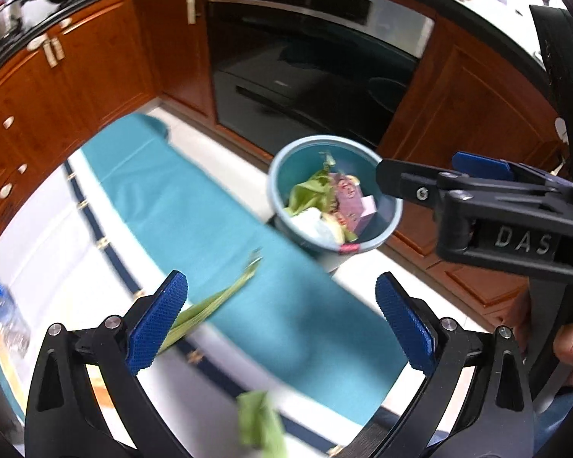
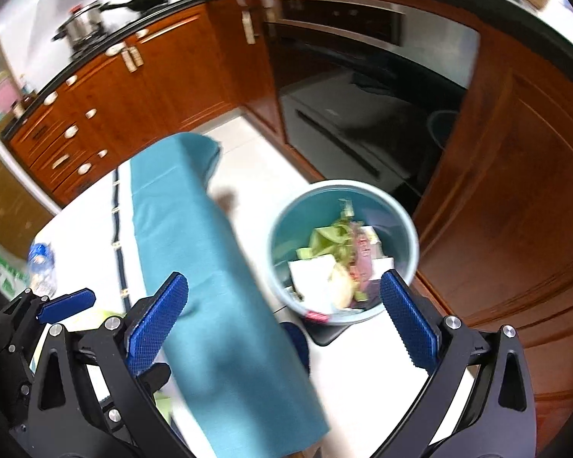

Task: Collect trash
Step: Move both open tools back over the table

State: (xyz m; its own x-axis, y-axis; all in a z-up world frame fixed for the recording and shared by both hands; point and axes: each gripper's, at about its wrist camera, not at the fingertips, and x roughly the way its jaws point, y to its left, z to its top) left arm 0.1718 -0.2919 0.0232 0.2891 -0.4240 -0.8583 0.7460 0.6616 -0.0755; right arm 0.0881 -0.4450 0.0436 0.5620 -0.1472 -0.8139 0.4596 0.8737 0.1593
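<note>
A round pale-blue trash bin (image 1: 294, 160) stands on the floor past the table edge. It holds green leaves, white paper and a purple carton. My left gripper (image 1: 282, 320) hangs open above a teal cloth (image 1: 195, 206), with nothing between its blue pads. A long green leaf strip (image 1: 217, 301) lies on the cloth by its left finger. Another leaf scrap (image 1: 259, 423) lies nearer, at the bottom edge. My right gripper (image 2: 282, 320) is open too, empty, over the cloth (image 2: 217, 286) with the bin (image 2: 286, 229) just beyond its right pad.
Wooden cabinets (image 2: 164, 87) and a dark oven (image 2: 363, 114) line the back. A plastic water bottle (image 1: 4, 316) lies on the white table (image 1: 57, 236) at the left. A hand (image 1: 569, 339) holds the right gripper's handle. Pans (image 2: 84, 23) sit on the stove.
</note>
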